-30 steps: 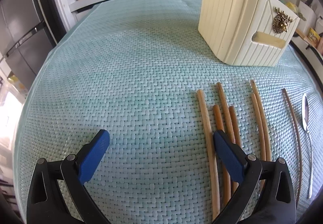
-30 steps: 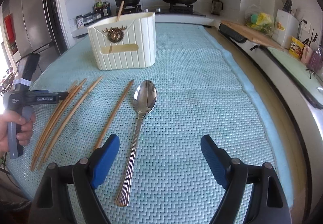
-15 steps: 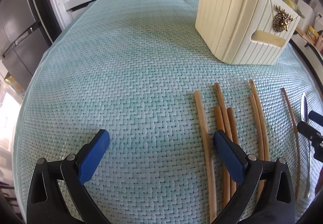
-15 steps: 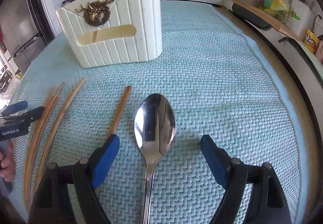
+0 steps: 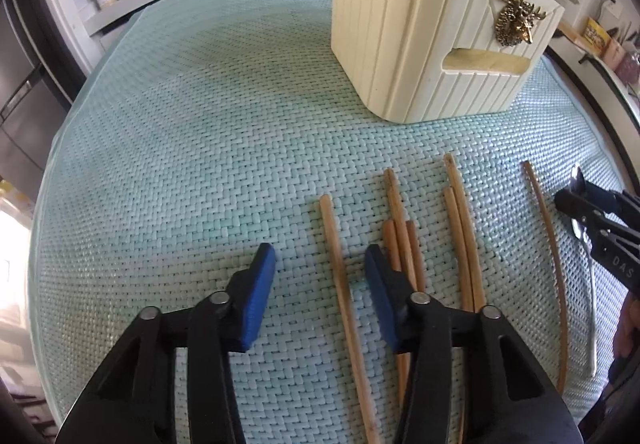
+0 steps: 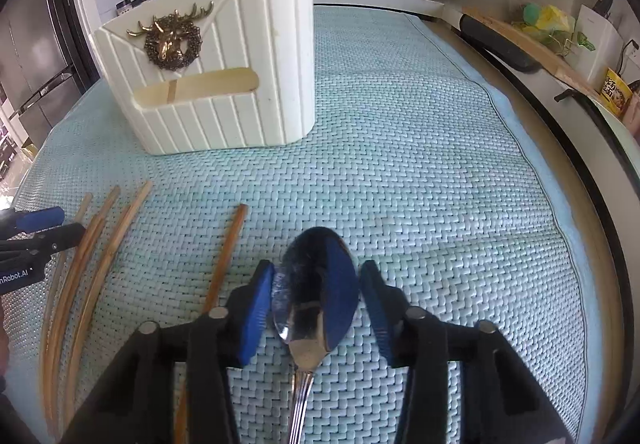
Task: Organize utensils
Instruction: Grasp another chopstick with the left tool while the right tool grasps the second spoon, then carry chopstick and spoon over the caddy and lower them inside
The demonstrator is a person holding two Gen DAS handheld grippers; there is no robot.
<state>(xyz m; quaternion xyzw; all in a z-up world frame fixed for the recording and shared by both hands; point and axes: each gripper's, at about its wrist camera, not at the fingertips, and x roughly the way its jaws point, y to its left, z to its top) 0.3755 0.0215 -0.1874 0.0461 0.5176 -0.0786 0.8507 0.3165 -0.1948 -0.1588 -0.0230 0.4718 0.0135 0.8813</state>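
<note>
1. Left wrist view: the left gripper (image 5: 320,268) has just been narrowing around one chopstick (image 5: 340,284), not yet pinching it; the other chopsticks (image 5: 460,244) lie loose before the holder (image 5: 420,44).
2. Right wrist view: the right gripper (image 6: 316,292) has just been closing around the spoon (image 6: 312,292), which lies flat on the mat (image 6: 440,204); its pads look just short of touching. Nothing stowed here.

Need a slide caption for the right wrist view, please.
Right gripper, jaws just closing, straddles the bowl of a silver metal spoon lying on the pale green woven mat.

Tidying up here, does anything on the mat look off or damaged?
Nothing looks damaged or spilled. The wooden chopsticks lie unevenly, ends staggered and some overlapping, and several bow along their length. The spoon lies flat; the holder stands upright.
</note>
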